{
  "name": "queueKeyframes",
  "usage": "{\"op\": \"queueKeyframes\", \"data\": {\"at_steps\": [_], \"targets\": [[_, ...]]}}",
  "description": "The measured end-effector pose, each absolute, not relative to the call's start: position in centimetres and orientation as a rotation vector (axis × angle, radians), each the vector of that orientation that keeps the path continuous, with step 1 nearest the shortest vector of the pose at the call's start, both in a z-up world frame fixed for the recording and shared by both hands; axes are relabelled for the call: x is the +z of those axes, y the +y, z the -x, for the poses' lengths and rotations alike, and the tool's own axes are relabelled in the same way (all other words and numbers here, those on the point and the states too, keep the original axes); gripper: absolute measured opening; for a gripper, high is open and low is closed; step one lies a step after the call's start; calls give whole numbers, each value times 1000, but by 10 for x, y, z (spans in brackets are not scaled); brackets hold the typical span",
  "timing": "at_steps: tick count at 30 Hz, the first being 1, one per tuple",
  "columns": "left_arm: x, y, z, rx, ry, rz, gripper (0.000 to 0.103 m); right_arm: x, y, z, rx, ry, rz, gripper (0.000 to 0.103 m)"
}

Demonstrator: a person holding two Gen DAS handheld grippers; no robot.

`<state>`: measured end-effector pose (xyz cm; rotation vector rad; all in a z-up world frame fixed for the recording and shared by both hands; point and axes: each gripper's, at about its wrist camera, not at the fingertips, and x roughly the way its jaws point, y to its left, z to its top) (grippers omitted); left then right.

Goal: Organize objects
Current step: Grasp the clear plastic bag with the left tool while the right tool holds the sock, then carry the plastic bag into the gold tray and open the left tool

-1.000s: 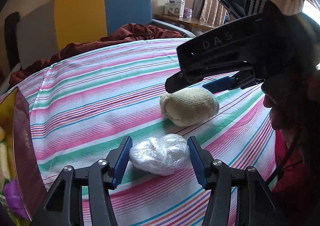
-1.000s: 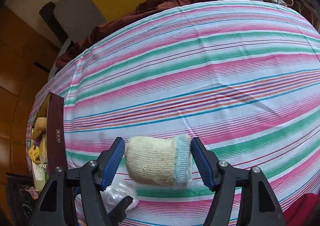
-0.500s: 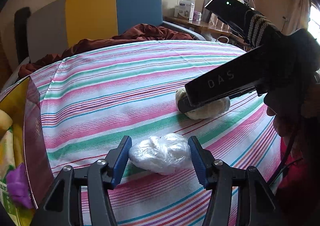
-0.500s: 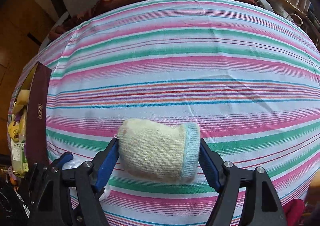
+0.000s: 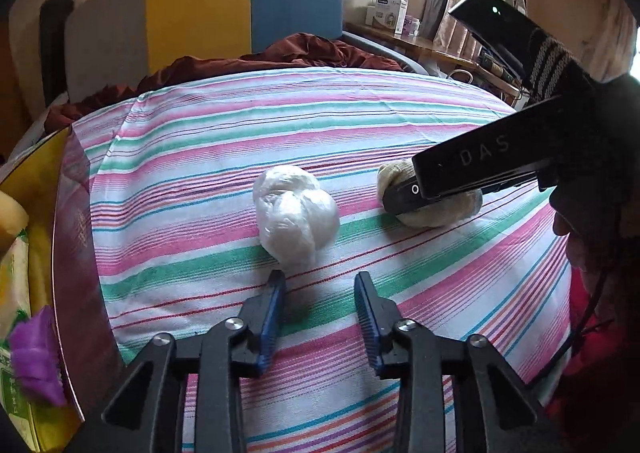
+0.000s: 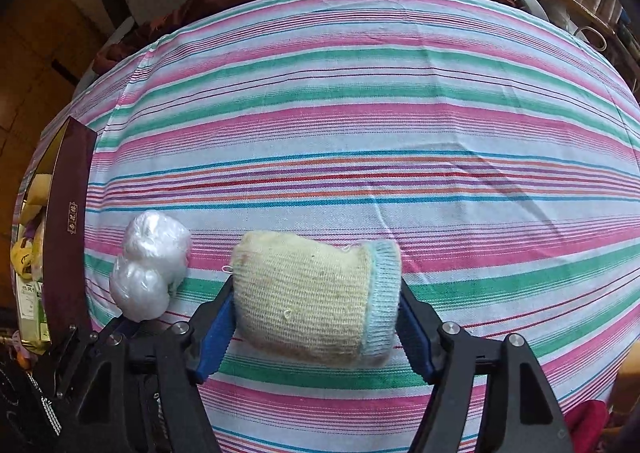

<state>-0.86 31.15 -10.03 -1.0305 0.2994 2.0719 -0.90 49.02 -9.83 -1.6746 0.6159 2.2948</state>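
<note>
Striped cloth (image 6: 360, 133) in pink, green, white and thin blue and red lines. Cream knitted sock roll (image 6: 308, 301) with pale blue cuff. White shiny plastic bundle (image 5: 294, 217). Blue pads on black fingers (image 5: 272, 309). Dark maroon box (image 6: 66, 245).

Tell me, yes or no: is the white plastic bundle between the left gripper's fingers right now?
No. In the left wrist view the white plastic bundle lies on the striped cloth beyond the closing left gripper, with nothing between its fingers.

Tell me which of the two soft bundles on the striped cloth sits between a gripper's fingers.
The cream knitted sock roll with the pale blue cuff, bracketed by the right gripper. The white crinkled plastic bag bundle lies ahead of the left gripper, whose closing jaws hold nothing.
</note>
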Motion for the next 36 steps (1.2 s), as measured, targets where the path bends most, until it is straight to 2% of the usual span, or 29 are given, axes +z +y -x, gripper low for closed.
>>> {"op": "queueKeyframes", "data": {"at_steps": [1,2,11,17,22,25,28,36], "targets": [[-98,309,8,2083,286,1033,60,-98,492,9,2294,629,1671,72],[-96,308,6,2100,280,1023,64,-98,494,10,2294,642,1666,72],[-67,312,21,2167,277,999,66,-96,498,7,2267,630,1635,71],[-78,326,45,2170,357,1071,67,-98,498,7,2259,605,1642,71],[-88,330,59,2158,328,1140,67,-99,499,5,2255,607,1649,72],[-91,333,63,2145,323,1156,62,-103,494,9,2246,558,1669,72],[-97,336,63,2142,347,1154,38,-104,493,10,2246,539,1675,72],[-97,322,44,2187,346,1050,35,-105,487,14,2255,519,1666,71]]}}
